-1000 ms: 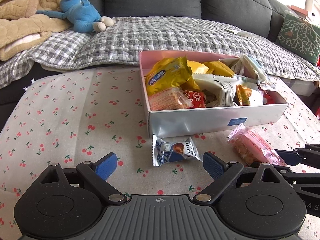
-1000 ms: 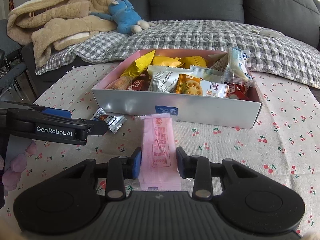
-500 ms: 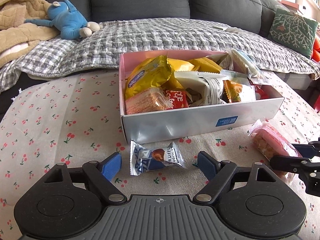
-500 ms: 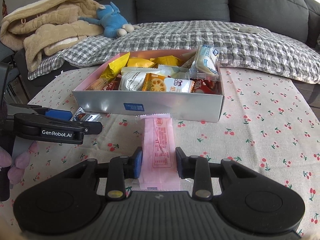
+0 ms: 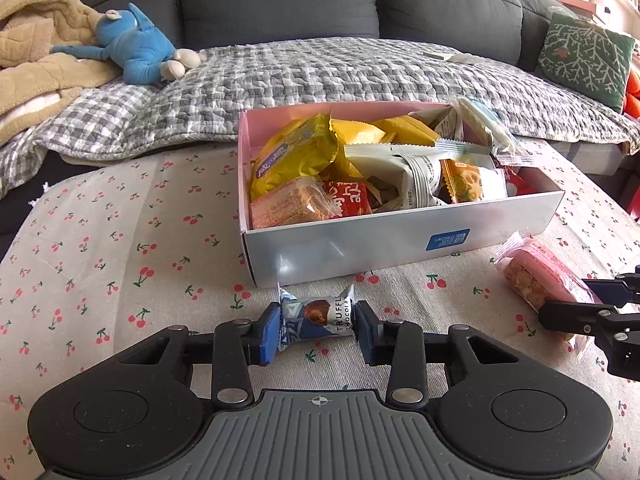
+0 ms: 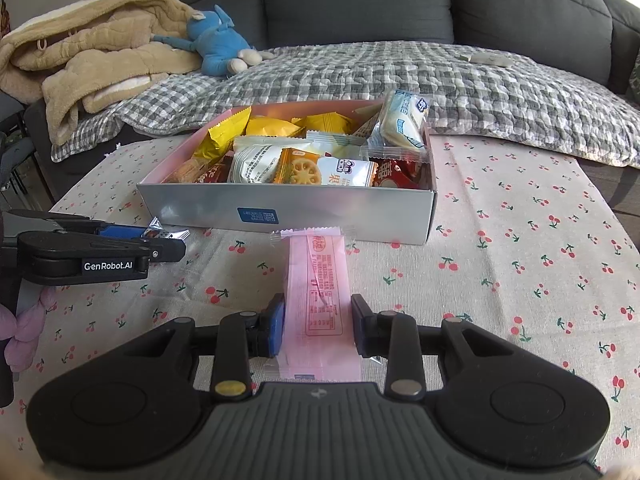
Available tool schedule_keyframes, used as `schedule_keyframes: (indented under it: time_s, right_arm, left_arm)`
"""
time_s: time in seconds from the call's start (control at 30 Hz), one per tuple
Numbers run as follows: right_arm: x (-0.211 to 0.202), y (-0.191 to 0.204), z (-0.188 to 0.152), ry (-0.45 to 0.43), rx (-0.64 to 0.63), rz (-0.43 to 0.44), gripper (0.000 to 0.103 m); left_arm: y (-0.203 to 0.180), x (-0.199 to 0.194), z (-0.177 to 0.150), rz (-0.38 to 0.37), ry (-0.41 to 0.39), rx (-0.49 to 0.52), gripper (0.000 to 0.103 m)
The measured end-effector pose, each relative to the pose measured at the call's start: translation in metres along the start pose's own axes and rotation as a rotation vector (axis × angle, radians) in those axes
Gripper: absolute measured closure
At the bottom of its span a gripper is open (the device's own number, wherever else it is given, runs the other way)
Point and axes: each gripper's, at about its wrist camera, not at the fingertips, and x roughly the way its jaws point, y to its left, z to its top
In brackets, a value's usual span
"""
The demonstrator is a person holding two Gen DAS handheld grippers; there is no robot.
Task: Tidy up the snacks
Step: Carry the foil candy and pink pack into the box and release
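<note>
A blue and silver truffle chocolate packet (image 5: 316,315) lies on the cherry-print tablecloth just in front of the silver snack box (image 5: 400,236). My left gripper (image 5: 316,330) is closing on it, and its blue pads touch both ends of the wrapper. A long pink snack packet (image 6: 318,300) sits lengthwise in my right gripper (image 6: 318,326), which is shut on its sides. In the left wrist view the same pink packet (image 5: 540,272) shows at the right, held by the right gripper (image 5: 592,304). The box (image 6: 288,208) is full of several wrapped snacks.
Behind the table runs a grey sofa (image 5: 360,4) covered by a checked quilt (image 5: 320,76). On it lie a blue plush toy (image 5: 140,52), a tan blanket (image 6: 80,60) and a green cushion (image 5: 584,60). Tablecloth (image 6: 540,240) stretches to the right of the box.
My left gripper's fingers have closed in from wide apart onto the truffle packet. The right gripper has kept its grip on the pink packet and hardly moved.
</note>
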Motion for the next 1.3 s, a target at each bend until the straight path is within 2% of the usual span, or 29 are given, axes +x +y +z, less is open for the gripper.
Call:
schedule_keyframes:
  time_s: [0.4, 0.67, 0.8, 1.0, 1.3]
  right_arm:
    - [-0.006, -0.001, 0.005, -0.024, -0.002, -0.007, 0.073]
    - [-0.016, 0.0, 0.015, -0.063, 0.003, 0.001, 0.073]
    - [-0.019, 0.0, 0.022, -0.085, 0.012, 0.0, 0.073]
    - [-0.018, -0.001, 0.041, -0.113, 0.019, -0.005, 0.073]
    - [0.002, -0.012, 0.075, -0.12, 0.059, -0.017, 0.073]
  left_arm:
    - [-0.002, -0.018, 0.002, -0.037, -0.005, -0.018, 0.067]
    - [-0.006, -0.037, 0.008, -0.057, -0.043, -0.027, 0.067]
    - [-0.006, -0.044, 0.017, -0.063, -0.071, -0.047, 0.067]
    - [-0.01, -0.046, 0.033, -0.059, -0.097, -0.022, 0.067]
    - [-0.001, -0.026, 0.066, -0.075, -0.109, -0.074, 0.067]
